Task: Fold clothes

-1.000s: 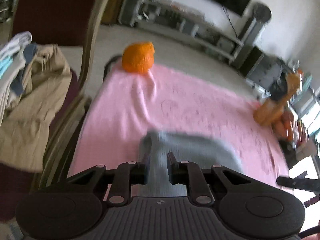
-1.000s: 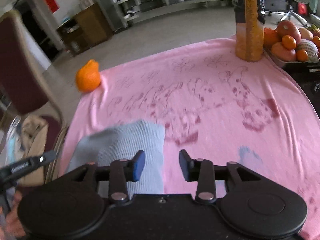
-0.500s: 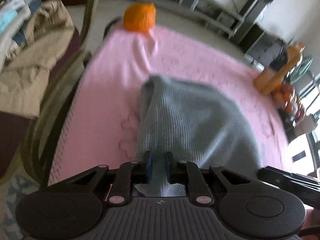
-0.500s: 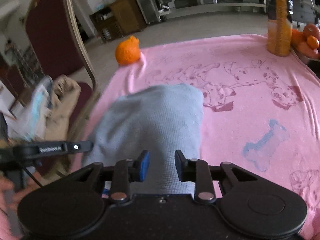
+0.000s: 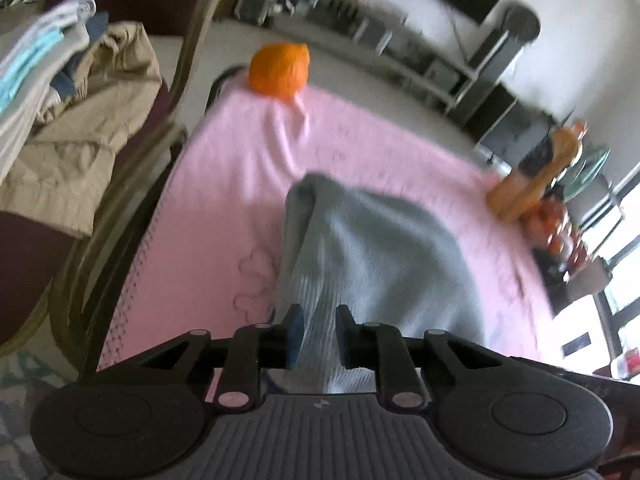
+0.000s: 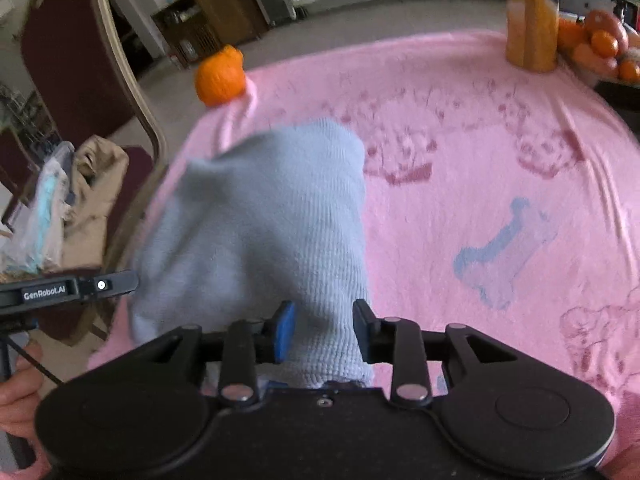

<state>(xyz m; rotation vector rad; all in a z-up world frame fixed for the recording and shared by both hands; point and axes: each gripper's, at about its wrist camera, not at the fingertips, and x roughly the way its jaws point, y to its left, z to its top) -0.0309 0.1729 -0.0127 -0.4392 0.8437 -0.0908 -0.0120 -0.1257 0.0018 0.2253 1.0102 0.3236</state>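
Pink blanket-covered table (image 6: 460, 128): grey knit garment (image 6: 260, 216), orange ball (image 6: 220, 76), bottle (image 6: 530, 20).

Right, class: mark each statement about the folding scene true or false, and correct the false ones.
1. Both claws have the grey-blue garment between their fingers. True.
2. The blanket on the table is green. False: it is pink with dog and bone prints.
3. The left claw grips the orange knitted object. False: that sits apart at the blanket's far corner.
4. Clothes are piled on the chair. True.
5. The right claw is empty. False: the garment runs between its fingers.
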